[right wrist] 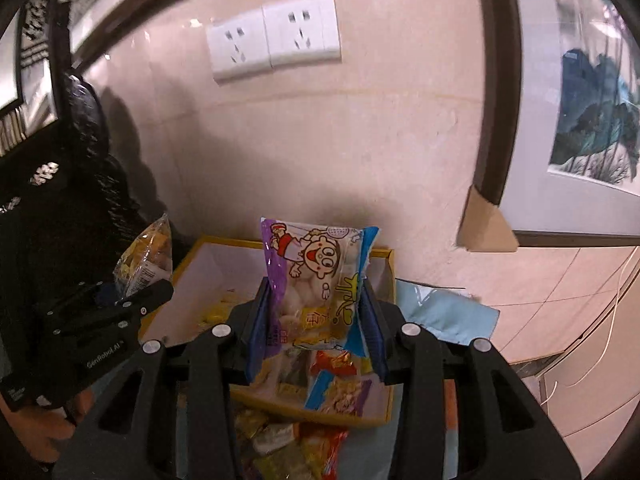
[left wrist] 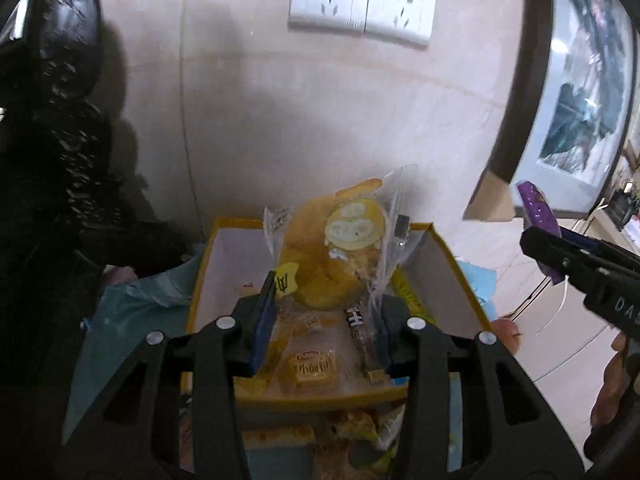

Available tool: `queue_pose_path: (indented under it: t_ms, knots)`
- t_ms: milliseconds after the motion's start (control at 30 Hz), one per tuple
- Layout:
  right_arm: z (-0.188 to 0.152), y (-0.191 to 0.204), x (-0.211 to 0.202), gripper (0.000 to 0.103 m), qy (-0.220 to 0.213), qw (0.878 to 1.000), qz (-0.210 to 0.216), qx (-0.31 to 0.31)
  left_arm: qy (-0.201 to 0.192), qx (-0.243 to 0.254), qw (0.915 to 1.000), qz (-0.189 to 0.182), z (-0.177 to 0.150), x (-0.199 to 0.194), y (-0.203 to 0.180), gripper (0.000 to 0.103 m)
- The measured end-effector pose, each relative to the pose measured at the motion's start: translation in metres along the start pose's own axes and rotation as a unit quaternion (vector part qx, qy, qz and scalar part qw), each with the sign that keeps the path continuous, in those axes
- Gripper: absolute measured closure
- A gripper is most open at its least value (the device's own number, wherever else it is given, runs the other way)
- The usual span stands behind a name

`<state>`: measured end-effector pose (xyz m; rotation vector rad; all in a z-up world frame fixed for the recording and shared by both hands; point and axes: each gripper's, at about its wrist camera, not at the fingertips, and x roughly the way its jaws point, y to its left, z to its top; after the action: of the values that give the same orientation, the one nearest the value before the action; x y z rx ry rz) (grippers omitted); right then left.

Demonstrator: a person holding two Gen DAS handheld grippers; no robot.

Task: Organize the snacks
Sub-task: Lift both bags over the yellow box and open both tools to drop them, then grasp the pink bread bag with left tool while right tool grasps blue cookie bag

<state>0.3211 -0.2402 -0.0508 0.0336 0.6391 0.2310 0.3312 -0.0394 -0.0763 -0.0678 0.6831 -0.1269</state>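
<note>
My left gripper is shut on a clear packet with a yellow bun, which stands upright between the pads above a yellow-rimmed box. My right gripper is shut on a purple and blue candy bag with a cartoon child, held upright over the same yellow-rimmed box. The right gripper with its purple bag shows at the right edge of the left wrist view. The left gripper with the bun packet shows at the left of the right wrist view.
Several small wrapped snacks lie inside the box and in a heap in front of it. Light blue plastic lies around the box. A tiled wall with two white sockets stands behind, framed pictures lean right, a black object left.
</note>
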Motion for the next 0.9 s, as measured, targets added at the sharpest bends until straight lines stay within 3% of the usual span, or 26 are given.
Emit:
queue_pose_path:
  t_ms: [33, 67, 100, 133, 300, 500, 567, 733, 900]
  knots:
    - [-0.001, 0.0, 0.017, 0.049, 0.016, 1.0, 0.0, -0.001, 0.01, -0.004, 0.9999, 0.003, 0.0, 0.011, 0.0, 0.052]
    - [-0.004, 0.0, 0.033, 0.042, 0.041, 0.999, -0.009, -0.007, 0.03, -0.017, 0.9993, 0.013, -0.002, 0.028, 0.003, 0.03]
    - [-0.006, 0.001, 0.041, 0.04, 0.054, 0.998, -0.014, -0.016, 0.044, -0.028, 0.9985, 0.019, -0.005, 0.038, 0.006, 0.021]
    - [-0.01, 0.003, 0.048, 0.04, 0.064, 0.997, -0.019, -0.033, 0.055, -0.037, 0.9975, 0.023, -0.008, 0.045, 0.01, 0.019]
    - [-0.034, -0.011, 0.041, 0.04, 0.076, 0.997, -0.001, -0.012, 0.05, -0.034, 0.9978, 0.026, -0.028, 0.035, 0.034, 0.019]
    - [-0.099, -0.013, 0.01, 0.038, 0.115, 0.993, 0.027, 0.02, 0.012, -0.06, 0.9949, 0.08, -0.073, -0.018, 0.076, 0.012]
    - [-0.124, -0.01, 0.01, 0.037, 0.143, 0.989, 0.031, 0.029, 0.022, -0.054, 0.9918, 0.113, -0.099, -0.025, 0.087, 0.012]
    - [-0.172, 0.0, 0.015, 0.036, 0.197, 0.979, 0.046, 0.04, 0.074, -0.055, 0.9848, 0.147, -0.154, -0.03, 0.11, 0.012]
    - [-0.182, 0.025, 0.003, 0.035, 0.199, 0.976, 0.07, 0.045, 0.081, -0.079, 0.9818, 0.153, -0.179, -0.037, 0.136, 0.012]
